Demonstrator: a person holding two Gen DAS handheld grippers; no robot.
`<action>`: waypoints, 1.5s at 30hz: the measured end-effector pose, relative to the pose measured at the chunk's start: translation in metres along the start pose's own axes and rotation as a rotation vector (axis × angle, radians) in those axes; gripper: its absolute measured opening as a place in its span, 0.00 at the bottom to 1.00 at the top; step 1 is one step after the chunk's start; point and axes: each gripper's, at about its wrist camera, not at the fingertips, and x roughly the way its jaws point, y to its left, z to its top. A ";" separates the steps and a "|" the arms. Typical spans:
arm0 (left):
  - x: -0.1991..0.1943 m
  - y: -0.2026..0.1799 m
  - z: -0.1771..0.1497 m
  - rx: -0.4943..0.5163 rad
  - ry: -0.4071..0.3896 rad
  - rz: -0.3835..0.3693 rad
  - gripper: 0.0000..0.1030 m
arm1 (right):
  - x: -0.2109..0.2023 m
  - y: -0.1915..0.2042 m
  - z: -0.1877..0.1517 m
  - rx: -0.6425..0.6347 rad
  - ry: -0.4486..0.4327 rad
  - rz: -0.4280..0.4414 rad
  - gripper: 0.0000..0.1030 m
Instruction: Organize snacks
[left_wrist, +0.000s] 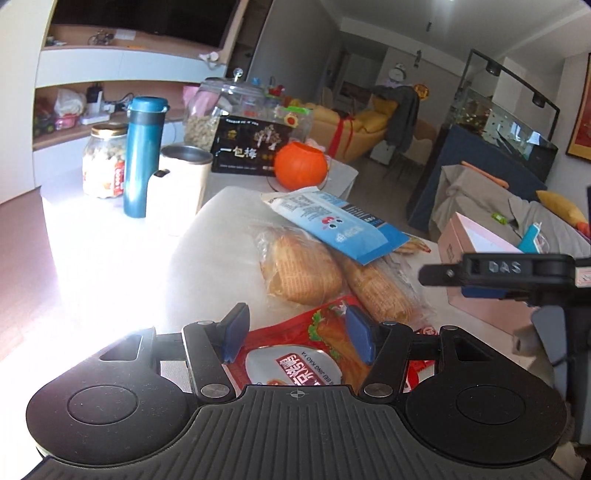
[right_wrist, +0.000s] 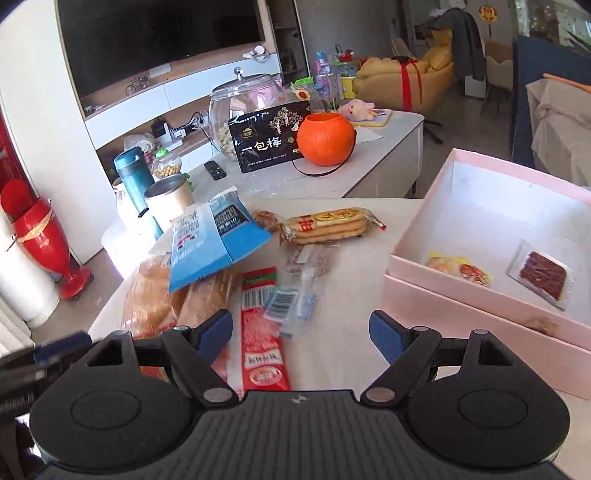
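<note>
Both tools are seen spread and empty. The left tool (left_wrist: 295, 338) hangs over the red duck packet (left_wrist: 295, 354), which lies on the worktop (right_wrist: 343, 295) well apart from the pink box (right_wrist: 480, 302), on the side of the bread bag (left_wrist: 303, 266). The packet is best taken by one thin edge, clear of the bread bag, then carried to the pink box. The right tool (right_wrist: 301, 338) hangs nearer the pink box, above the red strip packet (right_wrist: 260, 332).

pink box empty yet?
No, the right wrist view shows two small snack packets, one yellow and one dark red, lying in the pink box.
</note>
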 end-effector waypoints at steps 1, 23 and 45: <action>-0.001 0.000 -0.004 -0.001 0.002 -0.001 0.61 | 0.011 0.006 0.007 0.005 -0.001 -0.019 0.79; 0.001 -0.071 -0.009 0.080 0.137 -0.230 0.60 | -0.061 -0.040 -0.075 -0.150 0.070 -0.131 0.40; 0.078 -0.028 0.097 -0.165 -0.025 0.083 0.60 | -0.084 -0.079 -0.097 -0.058 -0.023 -0.171 0.82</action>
